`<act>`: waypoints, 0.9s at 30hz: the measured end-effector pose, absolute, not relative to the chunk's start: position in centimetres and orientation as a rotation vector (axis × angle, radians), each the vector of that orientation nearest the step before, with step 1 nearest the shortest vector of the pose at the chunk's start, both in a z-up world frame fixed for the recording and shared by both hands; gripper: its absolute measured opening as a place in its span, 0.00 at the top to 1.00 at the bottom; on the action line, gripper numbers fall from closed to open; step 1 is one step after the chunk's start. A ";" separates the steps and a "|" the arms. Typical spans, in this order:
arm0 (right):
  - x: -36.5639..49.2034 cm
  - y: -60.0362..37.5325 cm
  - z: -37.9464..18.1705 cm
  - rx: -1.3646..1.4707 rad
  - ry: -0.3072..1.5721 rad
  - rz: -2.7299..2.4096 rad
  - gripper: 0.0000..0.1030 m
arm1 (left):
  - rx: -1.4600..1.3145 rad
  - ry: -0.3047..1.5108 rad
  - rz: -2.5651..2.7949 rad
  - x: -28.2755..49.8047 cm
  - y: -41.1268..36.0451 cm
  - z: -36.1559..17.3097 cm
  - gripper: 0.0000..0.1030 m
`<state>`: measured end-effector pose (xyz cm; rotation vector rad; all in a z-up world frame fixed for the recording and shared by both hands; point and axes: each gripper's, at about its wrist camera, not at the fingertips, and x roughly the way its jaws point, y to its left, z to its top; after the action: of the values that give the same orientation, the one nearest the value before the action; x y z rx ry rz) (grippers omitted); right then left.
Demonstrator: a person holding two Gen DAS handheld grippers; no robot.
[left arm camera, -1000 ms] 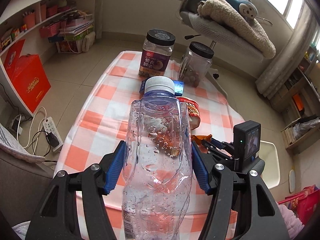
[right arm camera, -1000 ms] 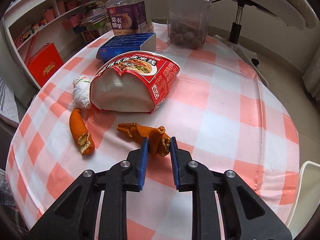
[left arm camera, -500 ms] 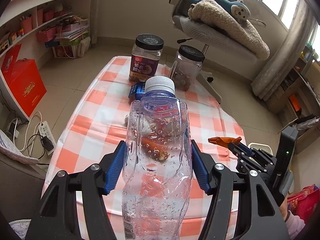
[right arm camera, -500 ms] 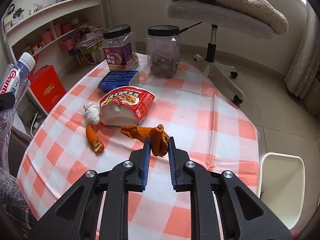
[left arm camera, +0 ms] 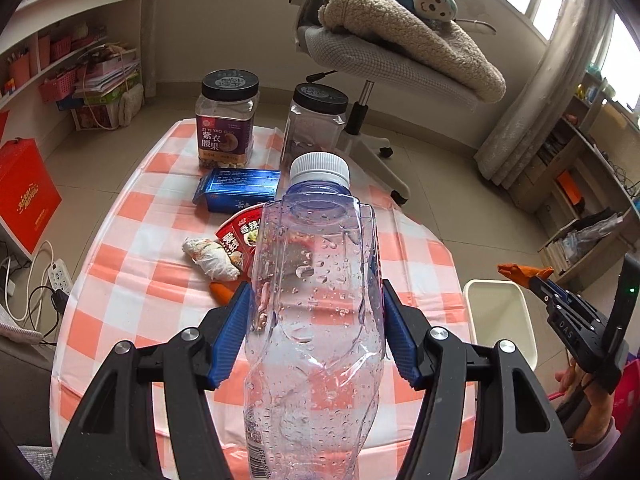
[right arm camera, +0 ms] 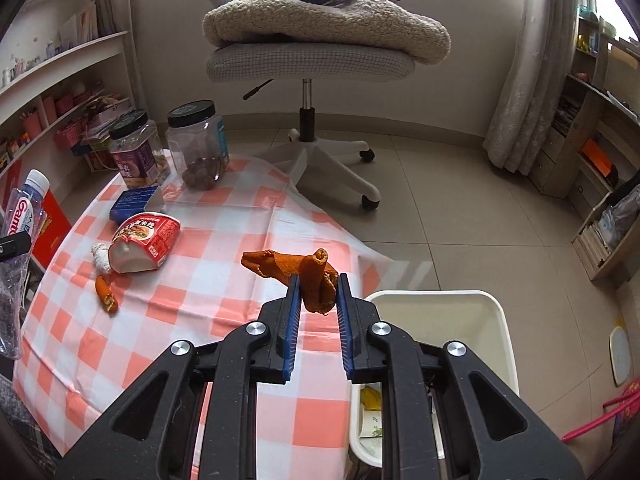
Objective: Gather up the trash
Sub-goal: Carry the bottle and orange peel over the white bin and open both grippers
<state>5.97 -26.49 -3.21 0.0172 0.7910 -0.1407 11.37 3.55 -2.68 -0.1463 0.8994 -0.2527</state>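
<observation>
My left gripper [left arm camera: 316, 312] is shut on an empty clear plastic bottle [left arm camera: 316, 320] with a white cap, held high above the checked table [left arm camera: 132, 276]. My right gripper [right arm camera: 317, 300] is shut on a curled orange peel [right arm camera: 308, 276], held in the air near the table's right edge, beside the white trash bin [right arm camera: 436, 316]. The bin also shows in the left wrist view [left arm camera: 500, 320]. On the table lie a red instant-noodle cup [right arm camera: 144, 244] on its side, a crumpled white tissue [right arm camera: 102, 258] and a second orange peel [right arm camera: 105, 294].
Two black-lidded jars [right arm camera: 138, 152] [right arm camera: 198, 140] and a blue box [right arm camera: 136, 202] stand at the table's far end. An office chair [right arm camera: 308, 60] with a blanket and plush toy stands beyond. Shelves line both walls. A power strip [left arm camera: 60, 276] lies on the floor at left.
My right gripper lifted the orange peel off the table and carried it right, toward the white bin. My left gripper rose and drew back with the bottle.
</observation>
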 end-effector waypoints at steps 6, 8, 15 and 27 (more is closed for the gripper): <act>4.0 -33.1 -3.2 0.106 0.793 -0.287 0.82 | -0.122 0.906 -0.330 11.6 -1.1 -3.2 0.40; 3.3 -34.8 -3.2 0.128 0.792 -0.340 0.78 | -0.103 0.900 -0.360 11.5 -3.1 -3.3 0.40; 0.4 -39.6 -1.6 0.196 0.709 -0.483 0.33 | -0.076 0.873 -0.485 11.0 -10.9 -3.4 0.40; -4.0 -45.1 1.3 0.334 0.522 -0.624 0.13 | -0.134 0.941 -0.668 11.3 -26.1 -5.3 0.40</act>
<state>-3.99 -45.09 1.30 0.3345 0.5220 -0.6240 11.29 -26.14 -5.28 -0.1344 0.9409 -0.6681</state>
